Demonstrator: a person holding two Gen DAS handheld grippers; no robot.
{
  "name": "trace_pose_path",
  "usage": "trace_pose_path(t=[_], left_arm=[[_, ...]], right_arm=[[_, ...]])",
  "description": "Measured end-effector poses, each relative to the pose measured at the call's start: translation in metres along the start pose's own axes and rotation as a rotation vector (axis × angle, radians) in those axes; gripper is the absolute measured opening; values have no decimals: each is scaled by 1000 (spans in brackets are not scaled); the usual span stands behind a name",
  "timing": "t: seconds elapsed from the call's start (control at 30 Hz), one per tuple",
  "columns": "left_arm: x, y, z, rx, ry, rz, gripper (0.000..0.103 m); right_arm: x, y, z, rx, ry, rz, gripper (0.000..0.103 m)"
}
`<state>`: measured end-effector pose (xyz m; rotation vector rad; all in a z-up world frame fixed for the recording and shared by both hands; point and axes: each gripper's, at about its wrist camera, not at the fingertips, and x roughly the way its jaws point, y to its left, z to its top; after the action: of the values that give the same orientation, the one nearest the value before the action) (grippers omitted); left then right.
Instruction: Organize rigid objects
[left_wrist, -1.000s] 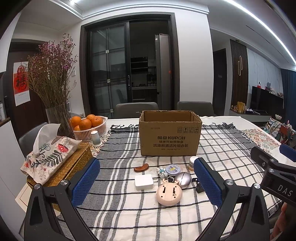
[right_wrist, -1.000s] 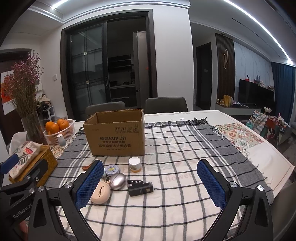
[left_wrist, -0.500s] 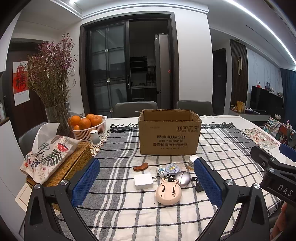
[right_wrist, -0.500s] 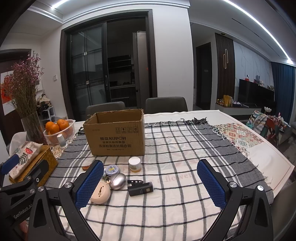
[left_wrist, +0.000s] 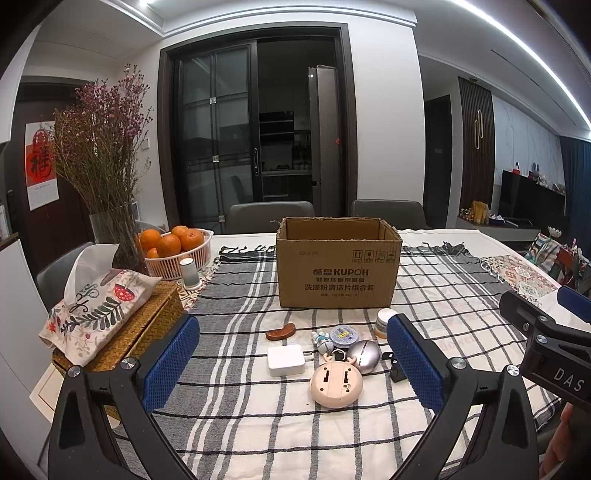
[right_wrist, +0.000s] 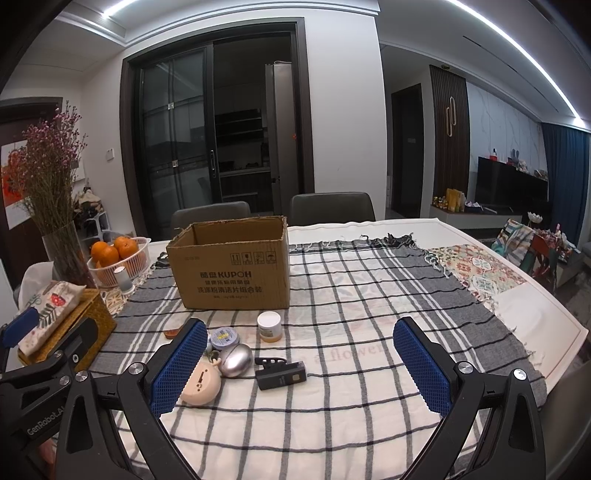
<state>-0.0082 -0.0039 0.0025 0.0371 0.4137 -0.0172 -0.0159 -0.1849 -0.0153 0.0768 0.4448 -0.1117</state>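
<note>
I've got both claws hovering over the checked cloth (left_wrist: 236, 435), neither holding anything. Left gripper (left_wrist: 293, 363) has its blue pads spread wide w/ nothing between them but cloth & clutter further out; right gripper (right_wrist: 299, 363) is just as wide, also empty. Ahead of the left claw, between its pads: white charger block (left_wrist: 286, 360) nearest centre-left, round beige gadget (left_wrist: 336, 384) just right of it, silver egg-shaped thing (left_wrist: 364, 354) touching the gadget's far right edge. Beyond those a brown curved piece (left_wrist: 280, 331), a small figurine (left_wrist: 325, 341) & a round blue-lidded tin (left_wrist: 343, 334), all bunched close. White-capped jar (left_wrist: 382, 322) sits just off the right pad's tip; a black item is mostly hidden behind that pad, can't tell what from this view. From the right wrist cam it's a black clip-on device (right_wrist: 280, 373), lying ahead & left of centre between the pads, w/ the egg and beige gadget next to my left pad. Cardboard box (left_wrist: 338, 273), open top, stands upright farther ahead of both claws, past the clutter. Tissue pouch (left_wrist: 96, 302) on a wicker box & an orange basket (left_wrist: 177, 254) are far left.
</note>
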Motion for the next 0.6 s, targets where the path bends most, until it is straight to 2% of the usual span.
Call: trace_pose_path(t=[0.6], left_arm=[[2,0,-2,0,4,-8,103]], right_arm=[[3,0,-3,-1,12,7,102]])
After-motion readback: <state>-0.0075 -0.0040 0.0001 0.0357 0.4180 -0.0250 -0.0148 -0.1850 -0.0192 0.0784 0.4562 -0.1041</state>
